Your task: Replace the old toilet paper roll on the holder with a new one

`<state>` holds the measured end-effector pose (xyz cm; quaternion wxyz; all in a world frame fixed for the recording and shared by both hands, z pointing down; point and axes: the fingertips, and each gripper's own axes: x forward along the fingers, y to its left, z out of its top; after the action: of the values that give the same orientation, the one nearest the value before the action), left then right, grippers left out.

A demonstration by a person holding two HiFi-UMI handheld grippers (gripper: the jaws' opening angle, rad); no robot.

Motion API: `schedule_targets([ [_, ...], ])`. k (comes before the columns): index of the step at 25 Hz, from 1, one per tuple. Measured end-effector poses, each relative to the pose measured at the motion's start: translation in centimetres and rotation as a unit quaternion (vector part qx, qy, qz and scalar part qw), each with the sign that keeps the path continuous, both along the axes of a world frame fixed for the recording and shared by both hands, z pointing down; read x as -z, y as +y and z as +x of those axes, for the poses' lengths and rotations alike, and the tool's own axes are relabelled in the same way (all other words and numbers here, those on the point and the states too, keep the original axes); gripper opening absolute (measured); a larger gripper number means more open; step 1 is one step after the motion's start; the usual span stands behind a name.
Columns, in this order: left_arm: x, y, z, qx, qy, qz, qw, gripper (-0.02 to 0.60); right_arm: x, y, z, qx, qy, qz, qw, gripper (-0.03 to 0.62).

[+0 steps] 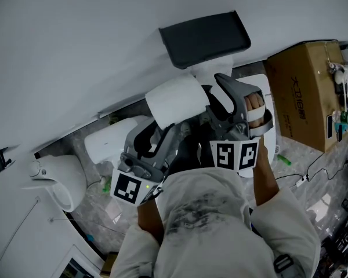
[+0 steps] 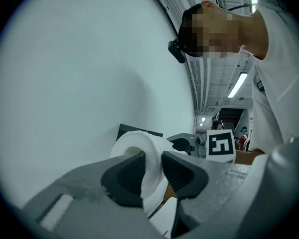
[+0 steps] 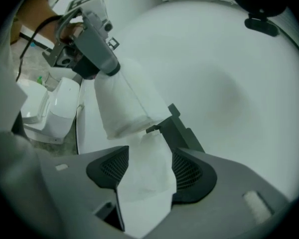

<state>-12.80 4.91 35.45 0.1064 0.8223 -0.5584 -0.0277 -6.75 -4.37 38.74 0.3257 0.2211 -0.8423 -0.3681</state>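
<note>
A new white toilet paper roll point(image 1: 175, 101) is held up in front of the white wall, just below the black holder point(image 1: 204, 38). My left gripper point(image 1: 165, 129) is shut on the roll point(image 2: 139, 151), one jaw inside its core and the other outside. My right gripper point(image 1: 216, 97) is close to the right of the roll. In the right gripper view its jaws point(image 3: 149, 171) stand wide, and the roll's loose paper tail point(image 3: 145, 180) hangs between them without being pinched. The roll point(image 3: 122, 101) and the holder point(image 3: 182, 136) lie just beyond.
A white toilet point(image 1: 109, 141) and another white fixture point(image 1: 61, 181) stand on the grey stone floor below left. A cardboard box point(image 1: 306, 94) sits at the right, with cables point(image 1: 313, 169) and clutter on the floor near it.
</note>
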Motion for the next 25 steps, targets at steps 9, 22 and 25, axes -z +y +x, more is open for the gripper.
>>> schedule_targets([
  [9,1.0,-0.5,-0.3,0.006,-0.014,0.013,0.9998,0.126,2.3,0.6,1.5,-0.018,-0.096,-0.044,0.994,0.144],
  [22,2.0,-1.0,-0.6,0.015,-0.026,0.003,0.9995,0.126,6.3,1.3,2.5,-0.037,-0.207,-0.093,0.973,0.003],
  [25,2.0,-1.0,-0.6,0.014,-0.028,-0.002,0.9995,0.126,6.7,1.6,2.7,-0.042,-0.229,-0.119,0.965,0.003],
])
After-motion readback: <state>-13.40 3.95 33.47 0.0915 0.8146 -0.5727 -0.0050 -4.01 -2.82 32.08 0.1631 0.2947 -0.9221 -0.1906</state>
